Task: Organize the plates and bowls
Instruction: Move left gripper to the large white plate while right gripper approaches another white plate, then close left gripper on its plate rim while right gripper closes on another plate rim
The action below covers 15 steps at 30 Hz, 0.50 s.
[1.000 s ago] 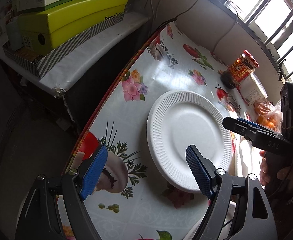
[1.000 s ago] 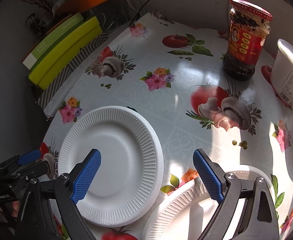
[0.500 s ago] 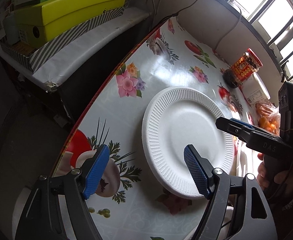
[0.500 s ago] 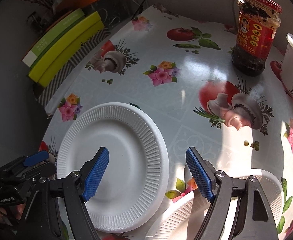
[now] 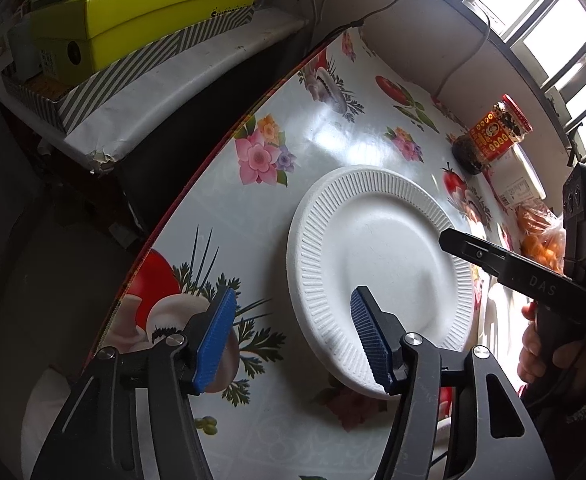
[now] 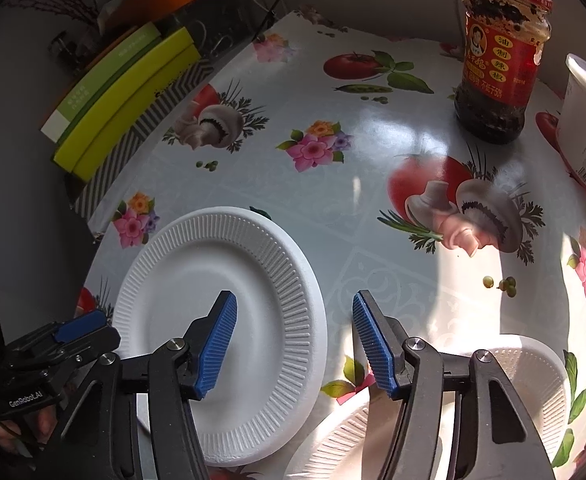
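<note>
Both my grippers have crept in over the foam plate (image 6: pixel 229 320) since a second ago. Right gripper (image 6: pixel 295 344) hangs open straddling its right rim; left gripper (image 5: pixel 291 338) is open across its left edge. Nothing grabbed or stacked yet, and a second plate (image 6: pixel 533 364) waits lower right.

Table (image 6: pixel 373 184) has that glossy veggie-and-flower print cloth. A white ribbed plate (image 6: pixel 221 328) sits near its left edge, a second plate (image 6: pixel 525 376) beside it. Chili sauce jar (image 6: pixel 497 60) and a white tub (image 6: pixel 585 120) stand at the back.
</note>
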{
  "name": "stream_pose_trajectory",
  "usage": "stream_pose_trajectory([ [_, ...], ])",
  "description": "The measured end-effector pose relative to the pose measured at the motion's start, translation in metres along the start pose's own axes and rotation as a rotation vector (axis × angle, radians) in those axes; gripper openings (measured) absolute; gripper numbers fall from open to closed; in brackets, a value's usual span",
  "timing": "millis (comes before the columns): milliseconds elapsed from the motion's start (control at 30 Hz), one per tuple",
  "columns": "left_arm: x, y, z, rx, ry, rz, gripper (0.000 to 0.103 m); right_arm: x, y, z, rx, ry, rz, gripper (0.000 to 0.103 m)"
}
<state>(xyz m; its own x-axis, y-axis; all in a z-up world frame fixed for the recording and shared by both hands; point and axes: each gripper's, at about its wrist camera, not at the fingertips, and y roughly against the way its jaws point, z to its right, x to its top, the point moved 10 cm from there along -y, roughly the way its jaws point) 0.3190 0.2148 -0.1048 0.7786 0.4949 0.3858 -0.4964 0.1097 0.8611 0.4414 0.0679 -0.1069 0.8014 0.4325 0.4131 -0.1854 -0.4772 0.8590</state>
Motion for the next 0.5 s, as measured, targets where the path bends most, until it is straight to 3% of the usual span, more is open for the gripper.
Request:
stream_pose_trajectory([
  [233, -0.0011, -0.0009, 0.0002, 0.004, -0.003, -0.008, 0.047, -0.0015, 0.0012, 0.0008, 0.005, -0.009, -0.002, 0.040],
  [500, -0.0018, -0.0010, -0.0020, 0.007, 0.002, -0.012, 0.037, -0.0018, 0.0027, 0.0027, 0.001, -0.012, 0.001, 0.031],
])
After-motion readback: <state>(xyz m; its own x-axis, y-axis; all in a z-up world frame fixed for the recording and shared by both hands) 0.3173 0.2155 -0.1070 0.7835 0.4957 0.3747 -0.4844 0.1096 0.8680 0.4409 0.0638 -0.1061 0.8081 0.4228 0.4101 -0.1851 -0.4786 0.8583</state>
